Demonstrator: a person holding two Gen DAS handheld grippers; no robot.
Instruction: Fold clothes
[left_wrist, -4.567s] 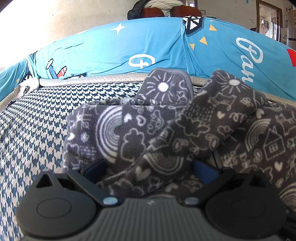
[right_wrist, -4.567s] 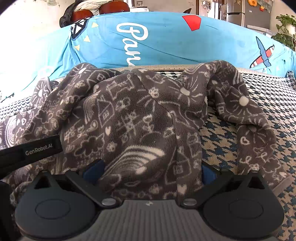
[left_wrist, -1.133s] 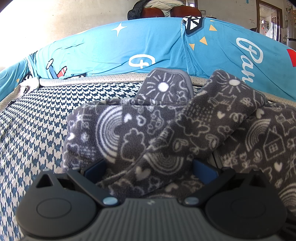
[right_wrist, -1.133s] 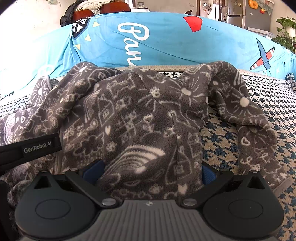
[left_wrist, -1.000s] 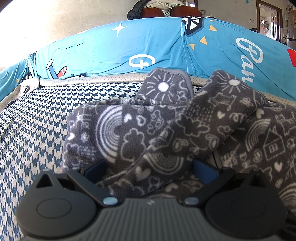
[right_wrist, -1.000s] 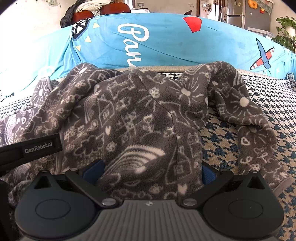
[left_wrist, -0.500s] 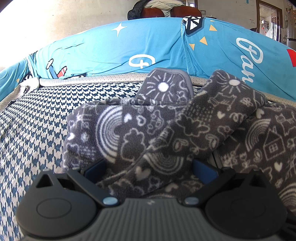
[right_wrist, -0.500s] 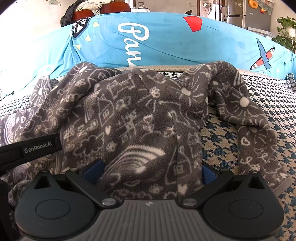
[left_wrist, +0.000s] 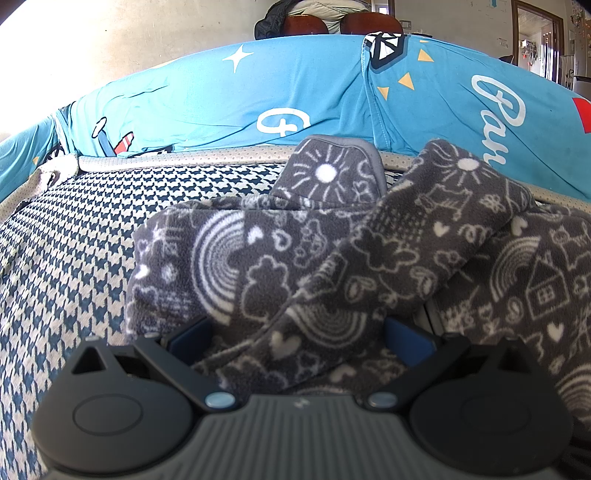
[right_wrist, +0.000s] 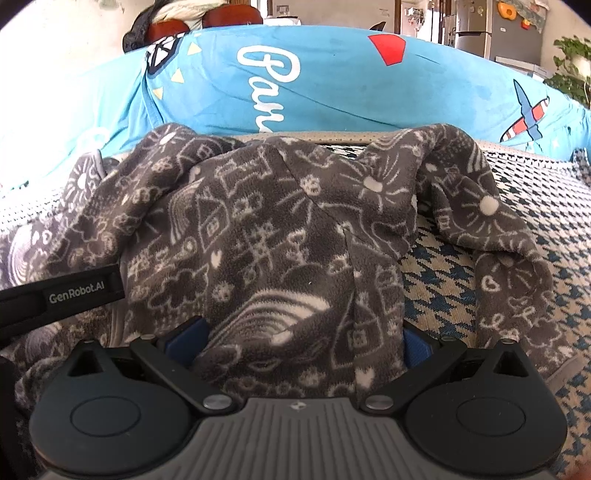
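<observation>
A dark grey fleece garment (left_wrist: 332, 258) with white doodle prints lies crumpled on a blue-and-cream houndstooth cover (left_wrist: 74, 236). My left gripper (left_wrist: 299, 332) is open, its blue pads (left_wrist: 188, 338) wide apart. A fold of the fleece lies between and over the fingers and hides their tips. In the right wrist view the same garment (right_wrist: 258, 229) is heaped in front, one sleeve trailing right. My right gripper (right_wrist: 303, 332) is open too, with fleece bunched between its pads (right_wrist: 186, 338). A black strap marked GenRobot.AI (right_wrist: 62, 299), part of the left gripper, enters from the left.
A bright blue printed cushion cover (left_wrist: 258, 96) rises behind the garment and spans the back (right_wrist: 332, 85). Bare houndstooth cover lies to the left of the garment and to its right (right_wrist: 535, 192). Chairs, a fridge and a plant stand far behind.
</observation>
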